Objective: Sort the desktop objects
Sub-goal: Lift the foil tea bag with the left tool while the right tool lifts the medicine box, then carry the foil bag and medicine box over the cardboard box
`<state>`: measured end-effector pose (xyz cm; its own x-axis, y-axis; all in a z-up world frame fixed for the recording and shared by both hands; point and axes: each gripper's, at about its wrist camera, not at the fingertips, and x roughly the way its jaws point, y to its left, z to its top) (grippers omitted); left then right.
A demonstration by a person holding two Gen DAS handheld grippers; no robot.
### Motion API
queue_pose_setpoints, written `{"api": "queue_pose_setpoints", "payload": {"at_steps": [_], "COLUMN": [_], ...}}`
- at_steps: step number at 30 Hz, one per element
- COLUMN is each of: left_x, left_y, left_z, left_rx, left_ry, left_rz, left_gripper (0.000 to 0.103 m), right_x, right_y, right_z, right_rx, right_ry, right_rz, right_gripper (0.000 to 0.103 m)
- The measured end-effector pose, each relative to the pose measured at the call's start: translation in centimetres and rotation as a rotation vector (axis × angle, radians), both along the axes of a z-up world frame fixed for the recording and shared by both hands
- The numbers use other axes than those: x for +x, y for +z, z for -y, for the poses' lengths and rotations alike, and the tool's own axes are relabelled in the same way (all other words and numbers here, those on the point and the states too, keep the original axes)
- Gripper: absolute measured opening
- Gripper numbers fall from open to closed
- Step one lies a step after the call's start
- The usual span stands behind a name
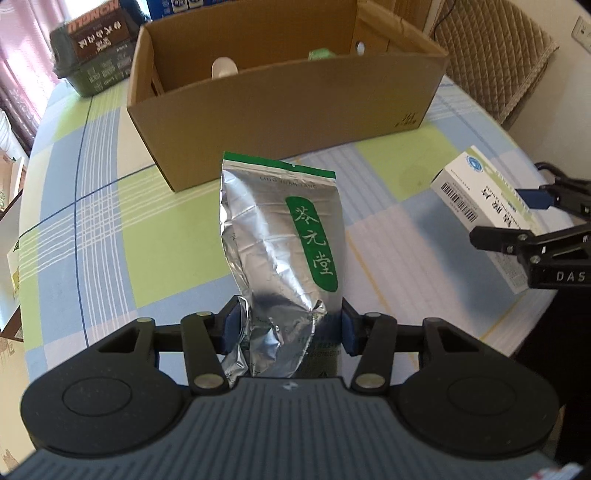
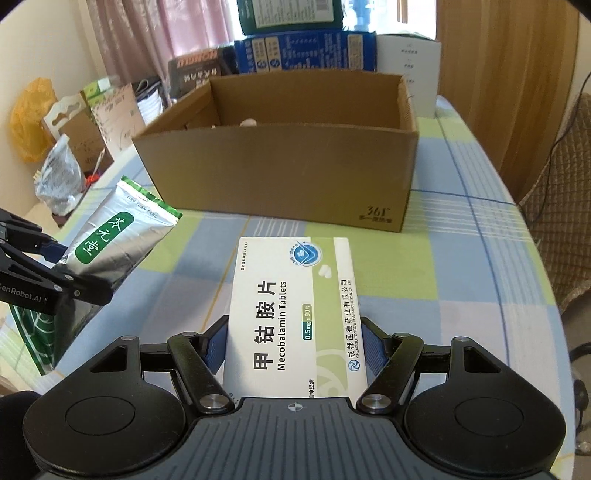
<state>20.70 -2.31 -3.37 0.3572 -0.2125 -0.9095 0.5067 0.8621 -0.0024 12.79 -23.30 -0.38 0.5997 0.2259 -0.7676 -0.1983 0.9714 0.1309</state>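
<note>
Transport step, by my read. Left gripper [image 1: 284,328] clamps foil pouch [image 1: 280,240]; right gripper [image 2: 295,341] clamps tablet box [image 2: 295,314]. Both held above tabletop [image 2: 461,258], short of cardboard box [image 2: 280,162] near far edge. Next: carry over rim, release inside.

On the silver foil pouch [image 1: 280,236]: "LING YUAN TANG" under the green top strip and 茶元堂 in pale letters on a green oval. On the white medicine box [image 2: 295,314]: 甲钴胺片, "Mecobalamin Tablets", "0.5mg x 90片" and 成都通德药业有限公司 with "CHENGDU TONGDE PHARMACEUTICAL CO.,LTD", plus a barcode on its end. On the near wall of the cardboard box [image 2: 280,177], low at right: "361°"; on the left gripper [image 2: 55,258]: "GenRobot.AI", partly cut off; on the far dark carton [image 1: 98,22]: large letters upside down, not surely readable.
</note>
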Motion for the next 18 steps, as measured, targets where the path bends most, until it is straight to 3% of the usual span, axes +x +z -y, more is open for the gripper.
{"api": "queue_pose_setpoints", "payload": {"at_steps": [18], "left_x": [-4.9], "left_y": [4.2], "left_z": [1.6], "left_rx": [-0.056], "left_ry": [0.032], "left_rz": [0.054], "left_gripper": [0.046], "right_x": [-3.1], "right_y": [3.6], "right_z": [1.8], "right_rx": [0.013], "right_ry": [-0.025], "right_rz": [0.055], "right_gripper": [0.068]}}
